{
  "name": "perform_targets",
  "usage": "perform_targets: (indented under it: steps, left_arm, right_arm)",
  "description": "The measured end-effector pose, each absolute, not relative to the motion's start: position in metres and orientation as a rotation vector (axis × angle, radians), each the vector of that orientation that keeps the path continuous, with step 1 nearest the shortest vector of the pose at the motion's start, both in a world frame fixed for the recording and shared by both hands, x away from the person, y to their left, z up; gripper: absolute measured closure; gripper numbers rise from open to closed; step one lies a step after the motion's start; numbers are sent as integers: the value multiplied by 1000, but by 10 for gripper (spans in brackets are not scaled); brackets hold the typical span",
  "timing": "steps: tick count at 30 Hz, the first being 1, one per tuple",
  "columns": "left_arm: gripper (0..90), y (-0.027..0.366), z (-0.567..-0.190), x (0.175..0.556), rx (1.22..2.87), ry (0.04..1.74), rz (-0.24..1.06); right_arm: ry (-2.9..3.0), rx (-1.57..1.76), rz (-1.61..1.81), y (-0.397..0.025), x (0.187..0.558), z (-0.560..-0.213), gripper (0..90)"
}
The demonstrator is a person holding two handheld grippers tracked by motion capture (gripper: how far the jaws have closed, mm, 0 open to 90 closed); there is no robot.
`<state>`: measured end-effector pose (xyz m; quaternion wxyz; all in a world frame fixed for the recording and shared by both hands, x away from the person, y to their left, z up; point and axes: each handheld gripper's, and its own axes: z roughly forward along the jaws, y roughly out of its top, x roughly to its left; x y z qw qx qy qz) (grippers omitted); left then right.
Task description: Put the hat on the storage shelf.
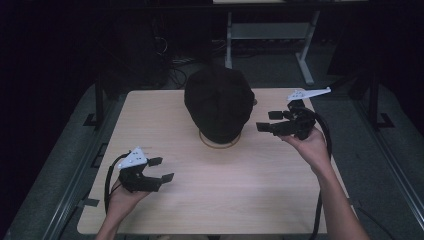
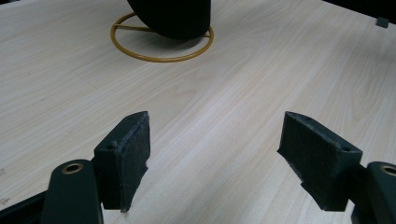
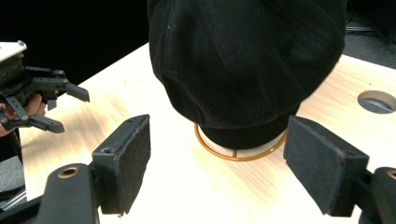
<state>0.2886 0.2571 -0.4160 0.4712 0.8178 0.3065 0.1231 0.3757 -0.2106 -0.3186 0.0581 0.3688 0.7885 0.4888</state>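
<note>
Both grippers empty, jaws spread wide. Black hat (image 1: 218,102) sits on gold wire stand (image 3: 233,151), table centre. Right gripper (image 1: 270,121) lined up beside hat, left gripper (image 1: 161,169) well apart near front. Approach step, I judge; next: close in, pinch fabric.

High view overhead facing fwd/down, both gripper views low over table (image 1: 210,200), all share black hat (image 1: 218,102).
</note>
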Motion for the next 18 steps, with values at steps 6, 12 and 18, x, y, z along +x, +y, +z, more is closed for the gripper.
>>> perform_targets:
  steps: [6,12,18]
  left_arm:
    - [241,257,-419,289,2010,759,289]
    - [241,258,-418,289,2001,769,286]
    - [239,260,-418,288,2005,771,291]
  right_arm:
    - [2386,1141,1479,-219,369,-329,226]
    - [2382,1172,1477,-229,363,-340,225]
    - [2376,1201,1482,-237,355,-351,225]
